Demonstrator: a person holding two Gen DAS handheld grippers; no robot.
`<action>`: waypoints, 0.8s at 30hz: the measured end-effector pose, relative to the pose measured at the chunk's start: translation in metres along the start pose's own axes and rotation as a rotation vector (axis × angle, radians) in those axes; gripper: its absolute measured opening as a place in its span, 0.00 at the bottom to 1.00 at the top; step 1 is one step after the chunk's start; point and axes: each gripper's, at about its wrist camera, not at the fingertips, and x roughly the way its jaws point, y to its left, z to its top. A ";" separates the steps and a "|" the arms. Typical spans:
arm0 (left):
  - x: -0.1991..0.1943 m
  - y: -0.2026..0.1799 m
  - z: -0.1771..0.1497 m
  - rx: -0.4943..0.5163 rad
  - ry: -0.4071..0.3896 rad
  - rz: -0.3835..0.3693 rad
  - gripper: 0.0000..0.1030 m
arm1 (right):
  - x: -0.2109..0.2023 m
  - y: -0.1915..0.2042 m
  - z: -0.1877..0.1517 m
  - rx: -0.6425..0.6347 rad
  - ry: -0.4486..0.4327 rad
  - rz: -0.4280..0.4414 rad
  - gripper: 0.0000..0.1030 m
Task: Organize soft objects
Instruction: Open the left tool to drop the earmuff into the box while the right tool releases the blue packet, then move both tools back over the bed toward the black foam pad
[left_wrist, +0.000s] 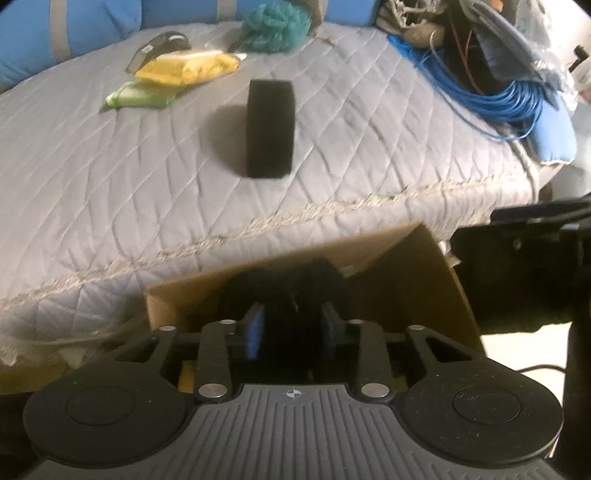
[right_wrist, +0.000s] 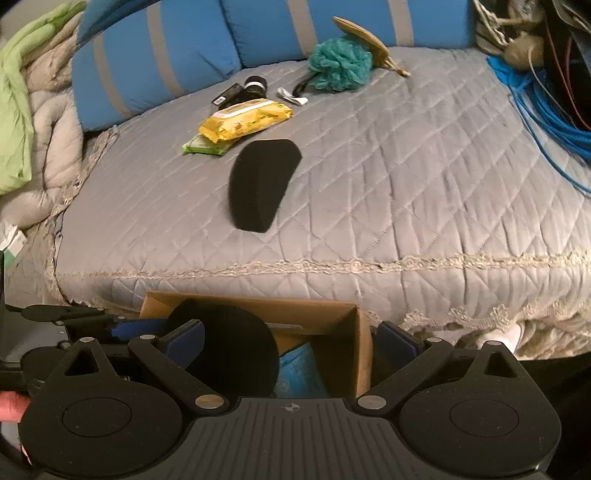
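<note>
My left gripper (left_wrist: 291, 328) is shut on a black foam piece (left_wrist: 295, 291) over the open cardboard box (left_wrist: 406, 280) at the bed's near edge. In the right wrist view that same black foam disc (right_wrist: 236, 350) shows held between the left gripper's blue pads (right_wrist: 186, 341), above the box (right_wrist: 332, 317). My right gripper (right_wrist: 291, 345) is open and empty over the box. A second black foam block (left_wrist: 270, 129) stands on the grey quilt (left_wrist: 110, 177); it also shows in the right wrist view (right_wrist: 260, 184). A teal bath pouf (right_wrist: 340, 62) lies at the back.
A yellow wipes pack (right_wrist: 245, 120) lies on a green pack (right_wrist: 205, 147), with small dark items (right_wrist: 243, 90) behind. A blue roll (right_wrist: 299, 373) sits in the box. Blue cable coils (left_wrist: 498, 96) pile at the right. Blue pillows (right_wrist: 184, 48) line the back.
</note>
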 end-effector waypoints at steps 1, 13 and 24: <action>-0.001 0.002 -0.001 -0.005 -0.003 0.001 0.33 | 0.000 0.002 0.000 -0.008 -0.002 0.002 0.96; -0.014 0.030 0.014 -0.080 -0.085 0.087 0.48 | 0.007 0.011 0.016 -0.053 -0.054 -0.047 0.97; -0.010 0.053 0.048 -0.091 -0.191 0.143 0.50 | 0.020 0.009 0.043 -0.105 -0.127 -0.088 1.00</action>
